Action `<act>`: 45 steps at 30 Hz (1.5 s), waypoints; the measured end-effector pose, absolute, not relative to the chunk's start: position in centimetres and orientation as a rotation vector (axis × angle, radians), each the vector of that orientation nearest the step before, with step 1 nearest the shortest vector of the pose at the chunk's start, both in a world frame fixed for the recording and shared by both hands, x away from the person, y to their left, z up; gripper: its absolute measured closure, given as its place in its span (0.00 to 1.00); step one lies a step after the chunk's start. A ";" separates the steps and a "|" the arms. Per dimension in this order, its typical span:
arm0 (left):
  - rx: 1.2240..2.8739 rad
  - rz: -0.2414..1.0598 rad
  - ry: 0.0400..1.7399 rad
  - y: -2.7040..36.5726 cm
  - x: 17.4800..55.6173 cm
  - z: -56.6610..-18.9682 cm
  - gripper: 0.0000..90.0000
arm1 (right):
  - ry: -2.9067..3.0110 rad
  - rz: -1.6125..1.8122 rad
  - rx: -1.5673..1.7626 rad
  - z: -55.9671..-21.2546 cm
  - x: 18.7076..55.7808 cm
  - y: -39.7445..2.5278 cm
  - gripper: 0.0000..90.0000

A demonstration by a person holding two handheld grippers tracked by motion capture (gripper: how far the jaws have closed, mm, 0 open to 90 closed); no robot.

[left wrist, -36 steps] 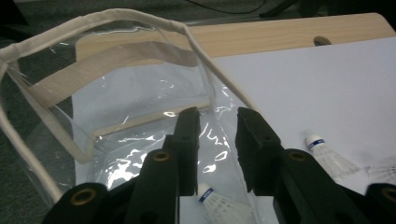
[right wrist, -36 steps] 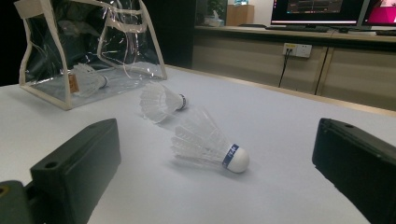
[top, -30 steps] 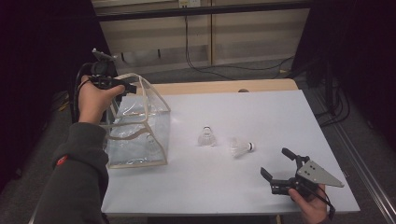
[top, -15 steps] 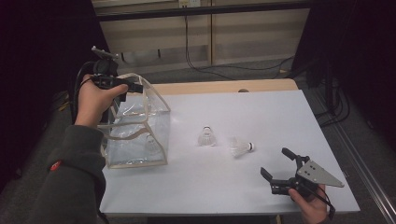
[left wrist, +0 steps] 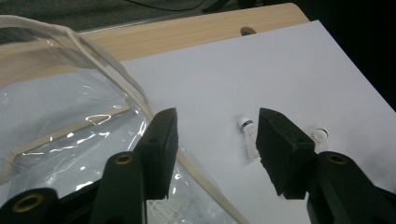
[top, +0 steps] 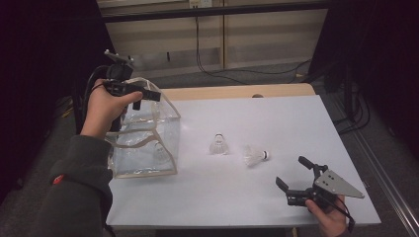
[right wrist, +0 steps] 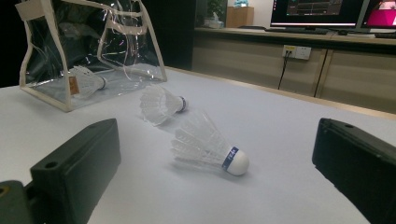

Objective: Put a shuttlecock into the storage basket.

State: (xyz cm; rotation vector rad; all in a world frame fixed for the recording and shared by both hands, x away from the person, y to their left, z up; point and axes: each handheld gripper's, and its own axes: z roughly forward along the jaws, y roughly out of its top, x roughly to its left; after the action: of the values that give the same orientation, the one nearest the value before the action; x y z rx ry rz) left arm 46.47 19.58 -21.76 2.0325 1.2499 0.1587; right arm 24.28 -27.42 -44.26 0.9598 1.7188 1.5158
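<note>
A clear plastic bag with cream trim stands at the table's left, and one shuttlecock lies inside it. My left gripper hovers open above the bag's top rim; in its own view the open left gripper has the bag and its strap under the left jaw. Two white shuttlecocks lie on the white table mid-way. My right gripper rests open near the front right edge. In the right gripper view the near shuttlecock lies between the spread jaws, a short way ahead of them.
The white sheet covers a wooden table whose bare far edge shows. Dark floor lies beyond both sides. In the right gripper view the bag stands at the far left, with monitors on a counter behind.
My left gripper has edged slightly to the right above the bag's top. The right gripper and the two loose shuttlecocks have stayed where they were.
</note>
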 end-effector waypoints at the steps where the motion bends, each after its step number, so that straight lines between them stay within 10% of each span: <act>1: 2.042 0.157 1.245 19.5 46.4 -21.8 0.51 | 1.719 1.513 0.960 -44.2 24.3 -27.4 0.01; 45: 2.099 0.021 0.995 14.3 43.7 -22.1 0.21 | 1.723 1.515 0.954 -44.2 24.3 -27.4 0.01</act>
State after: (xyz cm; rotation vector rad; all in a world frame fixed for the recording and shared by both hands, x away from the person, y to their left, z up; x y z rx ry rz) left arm 43.69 14.29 -22.11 2.0988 0.9953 0.0205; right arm 24.27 -27.40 -44.19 0.9543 1.7226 1.5148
